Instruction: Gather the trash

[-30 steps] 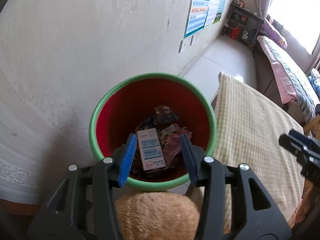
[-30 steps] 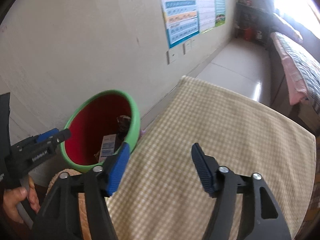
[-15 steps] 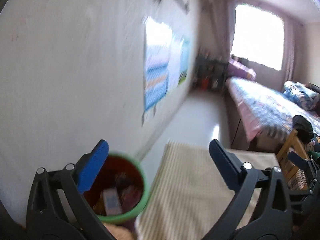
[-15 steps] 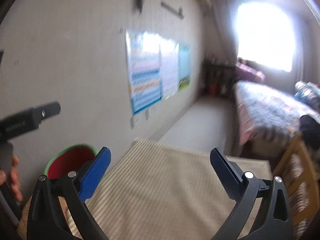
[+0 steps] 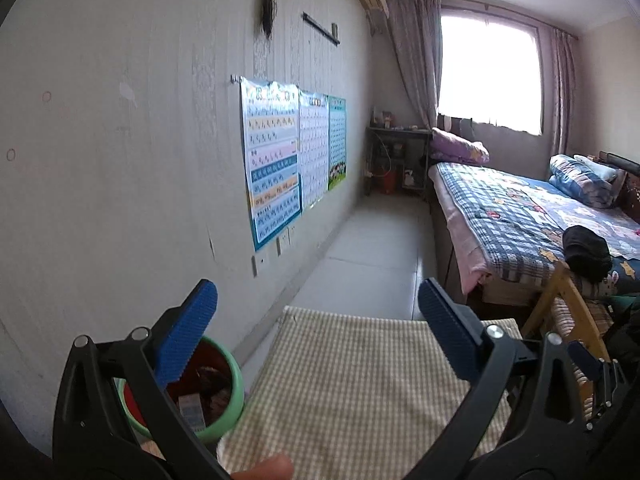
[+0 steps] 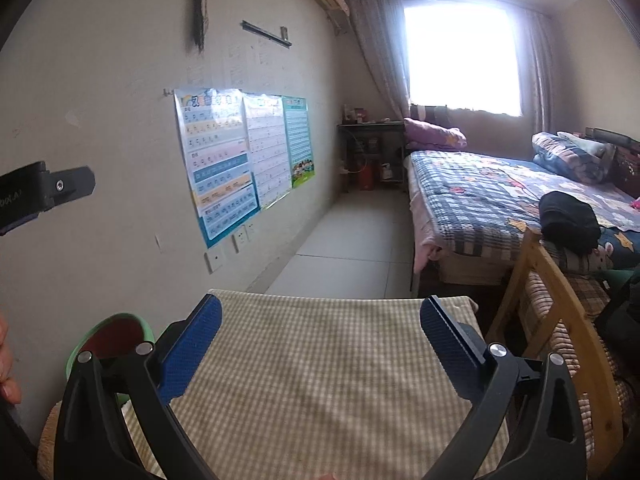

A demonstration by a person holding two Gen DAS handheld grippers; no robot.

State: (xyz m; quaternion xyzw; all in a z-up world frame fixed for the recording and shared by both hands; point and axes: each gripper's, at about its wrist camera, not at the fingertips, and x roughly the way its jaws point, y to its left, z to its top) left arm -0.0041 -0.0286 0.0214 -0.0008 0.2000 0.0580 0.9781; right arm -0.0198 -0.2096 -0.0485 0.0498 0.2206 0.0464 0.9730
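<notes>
Both claws have lifted away from the bin since a second ago and now look level across the room, their blue pads spread wide with nothing between them. Left claw (image 5: 318, 308) hangs above the near left corner of the bench (image 5: 360, 380), which is covered in beige checked cloth. Right claw (image 6: 320, 320) hangs over the middle of the bench.

One bin (image 5: 230, 396), red inside with a green rim, stands on the floor just beside the bench's left edge, against the wall. It holds the collected trash: one small white-and-blue box (image 5: 192, 414) standing upright, with dark crumpled wrappers (image 5: 212, 378) behind it. From the right wrist only the bin's rim and red inner wall show, past the left pad.

Three posters (image 5: 276, 160) hang side by side on the left wall. Pale floor tiles (image 5: 372, 248) run toward one bright window (image 5: 490, 72) with curtains. One bed (image 5: 520, 216) with a checked quilt fills the right side, a dark bundle (image 5: 586, 248) lying on its near end. One wooden chair (image 6: 560, 344) stands beside the bench's right edge.
</notes>
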